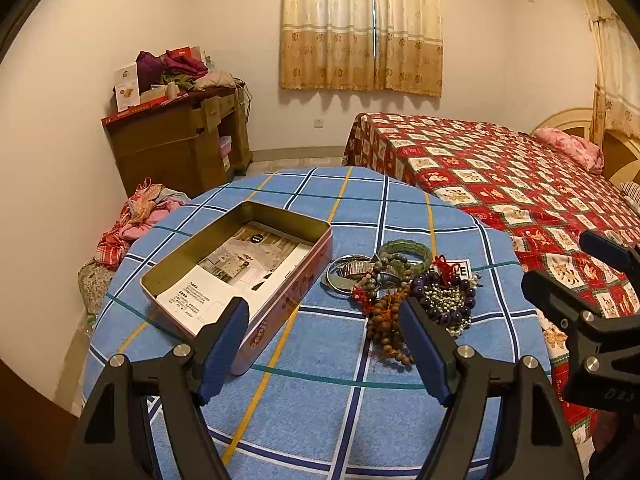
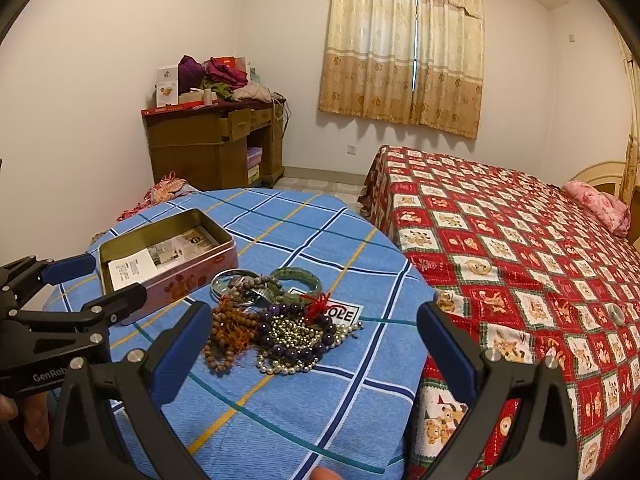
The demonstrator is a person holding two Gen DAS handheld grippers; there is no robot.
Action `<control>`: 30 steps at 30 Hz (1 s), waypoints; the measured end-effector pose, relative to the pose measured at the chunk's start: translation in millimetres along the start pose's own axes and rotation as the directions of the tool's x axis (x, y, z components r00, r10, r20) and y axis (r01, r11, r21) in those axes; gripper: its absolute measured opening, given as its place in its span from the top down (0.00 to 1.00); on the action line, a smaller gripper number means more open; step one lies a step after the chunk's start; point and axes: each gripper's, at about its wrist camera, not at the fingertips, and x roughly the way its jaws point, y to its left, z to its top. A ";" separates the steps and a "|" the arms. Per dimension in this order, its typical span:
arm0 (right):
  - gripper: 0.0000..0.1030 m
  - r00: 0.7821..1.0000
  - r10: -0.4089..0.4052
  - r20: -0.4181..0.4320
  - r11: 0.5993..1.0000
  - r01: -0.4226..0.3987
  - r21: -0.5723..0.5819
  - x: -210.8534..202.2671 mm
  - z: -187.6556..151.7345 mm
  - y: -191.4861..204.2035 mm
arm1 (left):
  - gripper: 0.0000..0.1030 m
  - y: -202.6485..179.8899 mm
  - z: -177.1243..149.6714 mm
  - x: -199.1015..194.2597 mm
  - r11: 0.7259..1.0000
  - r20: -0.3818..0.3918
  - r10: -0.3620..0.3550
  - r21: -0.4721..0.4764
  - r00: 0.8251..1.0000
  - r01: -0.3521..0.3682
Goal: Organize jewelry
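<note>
An open pink tin box with a printed leaflet inside sits on the left of the blue plaid table. Right of it lies a jewelry pile: a green jade bracelet, a silver bangle, brown wooden beads, purple beads and a silvery bead chain. My left gripper is open, hovering in front of the tin and pile. My right gripper is open and empty, just short of the pile.
A bed with a red patchwork quilt stands close against the table's right side. A cluttered wooden desk is at the back left wall, with clothes heaped on the floor. A hand shows at lower left.
</note>
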 end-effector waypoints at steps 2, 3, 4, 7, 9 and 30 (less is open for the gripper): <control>0.00 1.000 -0.004 -0.009 1.000 0.004 -0.001 3.2 -2.4 -1.9 | 0.25 -0.7 0.6 3.0 1.000 -0.005 -0.002 0.002 1.000 0.002; 0.00 1.000 -0.008 -0.013 1.000 0.008 -0.001 5.0 -3.6 -3.0 | 0.25 -1.1 1.0 5.2 1.000 -0.008 -0.001 0.003 1.000 0.001; 0.00 1.000 -0.011 -0.018 1.000 0.011 -0.001 7.1 -4.7 -4.6 | 0.25 -1.7 1.4 6.6 1.000 -0.010 -0.001 0.004 1.000 0.001; 0.00 0.999 -0.024 -0.031 1.000 0.024 0.004 13.0 -6.8 -8.9 | 0.25 -3.9 1.8 13.4 1.000 -0.021 -0.005 0.011 1.000 0.005; 0.00 0.999 -0.032 -0.040 0.999 0.033 0.005 16.9 -8.2 -11.2 | 0.25 -6.2 2.0 18.8 1.000 -0.029 -0.009 0.019 1.000 0.010; 0.00 0.988 -0.062 -0.143 0.998 0.066 0.025 52.9 -30.3 -28.9 | 0.75 -43.2 -11.2 81.7 0.973 -0.172 -0.199 0.087 0.965 0.216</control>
